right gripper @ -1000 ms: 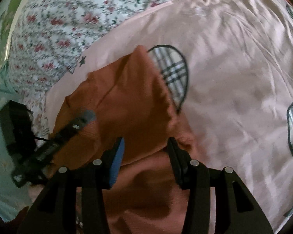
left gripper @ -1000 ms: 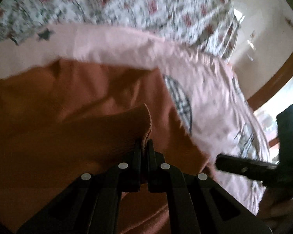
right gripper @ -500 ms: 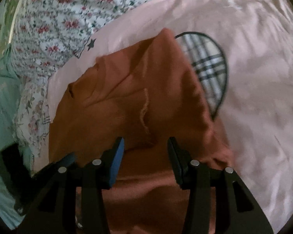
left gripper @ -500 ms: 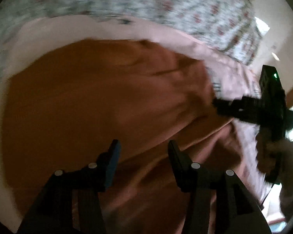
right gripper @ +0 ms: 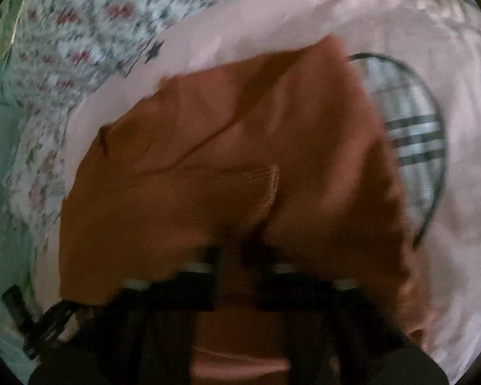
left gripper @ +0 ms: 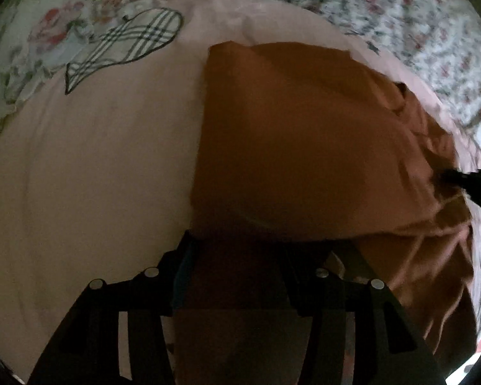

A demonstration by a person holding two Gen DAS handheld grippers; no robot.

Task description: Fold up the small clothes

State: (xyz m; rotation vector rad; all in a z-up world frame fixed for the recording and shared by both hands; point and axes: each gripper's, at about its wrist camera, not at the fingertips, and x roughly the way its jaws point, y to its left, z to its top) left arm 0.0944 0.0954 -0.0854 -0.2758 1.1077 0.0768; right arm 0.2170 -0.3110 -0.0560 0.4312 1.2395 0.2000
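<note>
Left gripper (left gripper: 237, 256): jaws stand apart, fingers pointing forward and down, low at the bottom of its own view, with cloth lying between them. Right gripper (right gripper: 240, 253): blurred in its own view, jaws appear drawn close together, though whether they grip anything cannot be told; its dark tip also shows at the right edge of the left view.

Pale pink bedsheet (left gripper: 96, 166), smooth cotton-like fabric, printed with black-outlined plaid heart motif (left gripper: 134, 41) and a small dark star (right gripper: 155, 49). White floral-print quilt with red and pink blossoms (left gripper: 426, 22), lying along the sheet's far edge. Pale green surface (right gripper: 3, 166), beside the quilt.
</note>
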